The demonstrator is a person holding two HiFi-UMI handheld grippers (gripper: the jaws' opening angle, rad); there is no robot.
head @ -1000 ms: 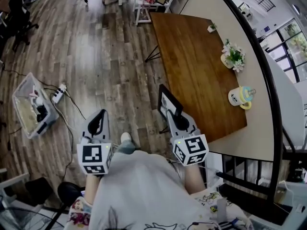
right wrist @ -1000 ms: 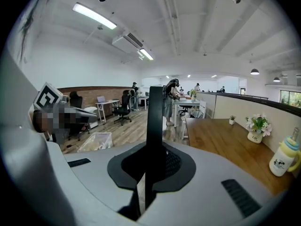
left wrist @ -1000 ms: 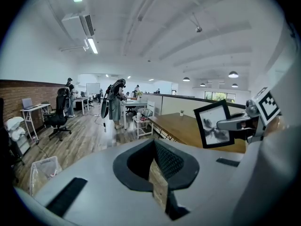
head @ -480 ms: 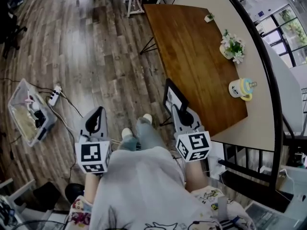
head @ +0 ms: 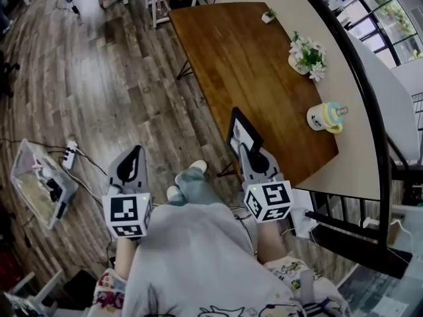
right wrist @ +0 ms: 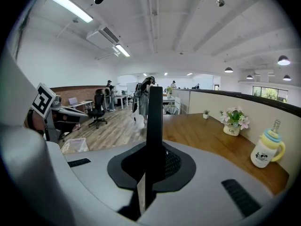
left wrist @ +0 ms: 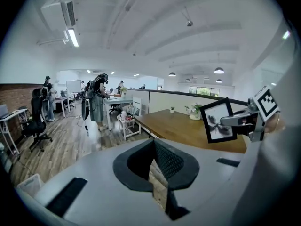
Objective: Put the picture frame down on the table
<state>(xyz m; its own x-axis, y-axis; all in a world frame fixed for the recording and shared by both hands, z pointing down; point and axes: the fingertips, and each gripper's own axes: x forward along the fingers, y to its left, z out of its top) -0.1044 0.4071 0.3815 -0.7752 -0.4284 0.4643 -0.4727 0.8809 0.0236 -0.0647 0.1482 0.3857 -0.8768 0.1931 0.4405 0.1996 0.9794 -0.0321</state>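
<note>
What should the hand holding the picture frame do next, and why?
Probably carry it forward over the table. The right gripper clamps the frame upright near the table's edge, and there is bare wood just ahead to set it on.

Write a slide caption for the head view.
Right tongs grip the black picture frame by the wooden table; left tongs hang empty above the floor.

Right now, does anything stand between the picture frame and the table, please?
Nothing visible does: the right gripper holds the picture frame by the table, at its bare near end; the cup and flowers stand farther off.
</note>
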